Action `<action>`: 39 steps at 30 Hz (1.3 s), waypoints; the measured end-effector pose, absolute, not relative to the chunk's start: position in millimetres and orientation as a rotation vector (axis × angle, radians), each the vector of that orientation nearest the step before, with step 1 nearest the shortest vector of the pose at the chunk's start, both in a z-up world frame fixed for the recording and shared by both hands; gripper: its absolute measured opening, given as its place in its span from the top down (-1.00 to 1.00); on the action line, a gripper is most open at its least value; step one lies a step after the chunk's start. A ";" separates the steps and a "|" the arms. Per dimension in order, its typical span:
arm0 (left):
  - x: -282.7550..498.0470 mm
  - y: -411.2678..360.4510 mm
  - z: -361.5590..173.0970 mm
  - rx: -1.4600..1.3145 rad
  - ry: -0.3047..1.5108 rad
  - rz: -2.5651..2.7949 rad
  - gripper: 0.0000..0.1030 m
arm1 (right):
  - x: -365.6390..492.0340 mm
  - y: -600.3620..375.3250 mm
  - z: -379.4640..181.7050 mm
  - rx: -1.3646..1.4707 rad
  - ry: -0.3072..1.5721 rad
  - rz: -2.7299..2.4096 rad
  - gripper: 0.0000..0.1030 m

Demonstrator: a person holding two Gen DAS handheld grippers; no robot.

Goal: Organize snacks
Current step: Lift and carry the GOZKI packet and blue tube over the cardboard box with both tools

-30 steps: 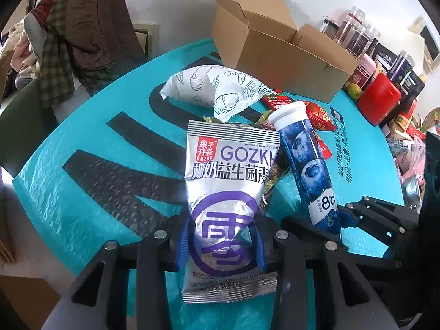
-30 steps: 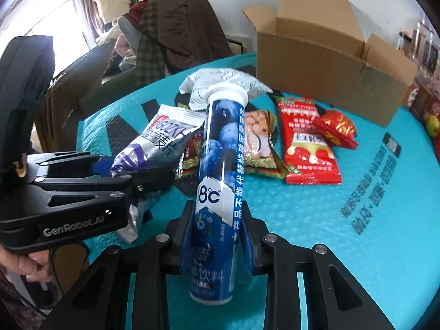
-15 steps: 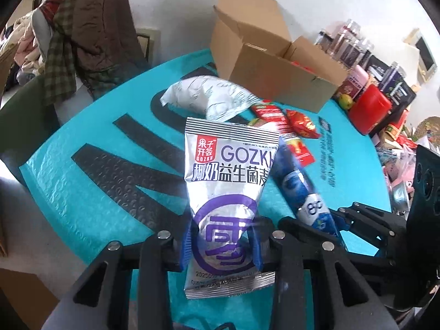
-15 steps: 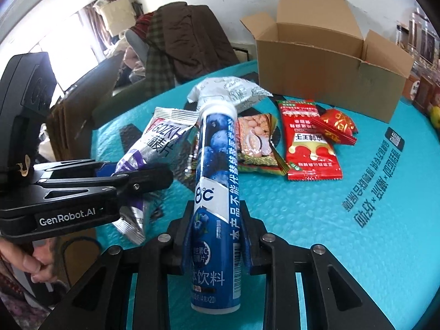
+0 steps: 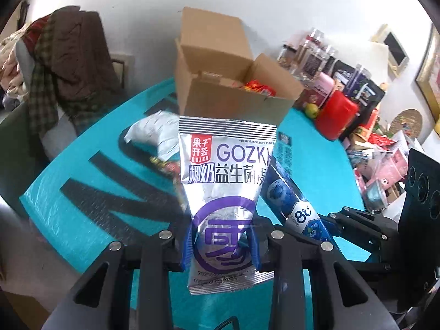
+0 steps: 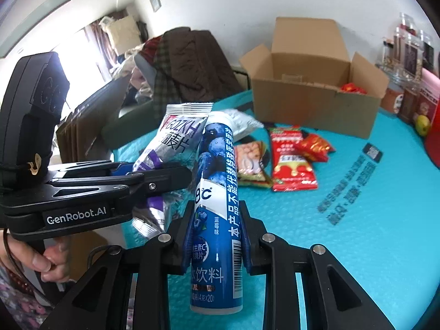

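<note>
- Left claw [image 5: 221, 243] is clamped on the lower part of a silver pouch [image 5: 225, 181], held upright clear of the worktop [image 5: 82, 189].
- Right claw [image 6: 216, 236] is clamped on a blue tube [image 6: 216, 192], also held up off the worktop, its white cap pointing toward the box [image 6: 310, 104].
- The two held items sit just beside each other; in the right view the left claw's black body, held by a hand [image 6: 48, 258], reads "GenRobot.AI".
- Pouch print: "GOZKH" in purple, a red square logo, Chinese lettering and a purple ring.
- Tube print: "8°C", blueberry pictures, Chinese text, a barcode and "x20".
- On the teal worktop beyond the claws lie a white bag [image 6: 242, 122], a nut packet [image 6: 251, 162], a long red packet [image 6: 291, 162] and a small red packet [image 6: 315, 145] overlapping it.
- They lie between the claws and the open cardboard box, which has something red inside.
- Right of the box: jars [image 5: 310, 55], a red container [image 5: 335, 115] and a green fruit [image 5: 312, 109].
- Left, behind the worktop: a heap of clothes [image 5: 66, 66].
- Dark Chinese lettering is printed on the worktop; too blurred to read.
</note>
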State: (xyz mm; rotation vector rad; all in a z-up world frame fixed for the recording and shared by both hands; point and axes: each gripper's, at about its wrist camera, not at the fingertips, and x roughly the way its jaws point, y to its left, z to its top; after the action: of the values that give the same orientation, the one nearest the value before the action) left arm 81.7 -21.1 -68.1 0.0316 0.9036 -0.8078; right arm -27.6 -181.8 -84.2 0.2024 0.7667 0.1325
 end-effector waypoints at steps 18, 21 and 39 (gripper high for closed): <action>96.5 -55.9 4.4 0.038 0.672 -0.945 0.38 | -26.9 -213.3 -18.0 0.166 0.621 0.072 0.46; 103.6 -63.1 18.2 0.033 0.633 -0.957 0.38 | -18.8 -219.3 -4.1 0.142 0.587 0.059 0.46; 176.8 -120.8 65.7 0.000 0.501 -0.961 0.38 | 55.7 -268.1 50.7 0.011 0.452 0.021 0.46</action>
State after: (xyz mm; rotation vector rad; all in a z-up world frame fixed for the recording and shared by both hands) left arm 176.8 -120.8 65.7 -0.0003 0.5006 -0.9606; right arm 55.7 -268.1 50.7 0.0113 0.4522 0.0207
